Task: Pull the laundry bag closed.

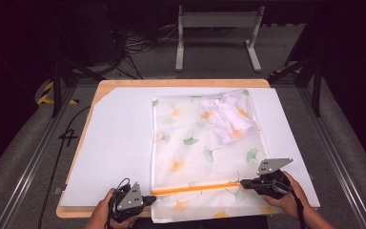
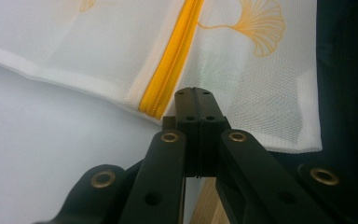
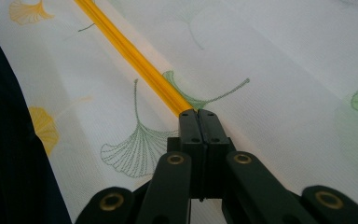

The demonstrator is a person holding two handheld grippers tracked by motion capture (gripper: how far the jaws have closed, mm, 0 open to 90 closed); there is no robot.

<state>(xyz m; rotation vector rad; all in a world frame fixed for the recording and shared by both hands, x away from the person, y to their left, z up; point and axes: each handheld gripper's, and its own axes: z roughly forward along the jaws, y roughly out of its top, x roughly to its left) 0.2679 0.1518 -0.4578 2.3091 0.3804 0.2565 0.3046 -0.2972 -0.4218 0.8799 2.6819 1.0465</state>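
- Your left tongs (image 2: 195, 91) have their jaws pressed together at the near-left end of the orange zipper (image 2: 170, 70), pinching the bag's edge there, as far as the left gripper view lets you judge.
- Your right tongs (image 3: 198, 112) are also clamped flat, right on the zipper line where the orange stops; they likely hold the slider, but it is hidden between the jaws, so you cannot be sure.
- The mesh bag (image 1: 205, 152) lies flat on the white sheet (image 1: 119, 143) over the tabletop (image 1: 181, 83), its zipper end toward you and overhanging the near edge.
- A crumpled garment (image 1: 228, 117) sits inside near the far right corner.
- Expect the bag to be very light, soft and limp: the mesh should bunch and drag with any pull unless the other end is anchored.
- Hold it by the zipper tape and hemmed edge, which are firmer; bare mesh may snag or stretch.
- Keep the zipper line taut between your two tongs so the slider can run straight.
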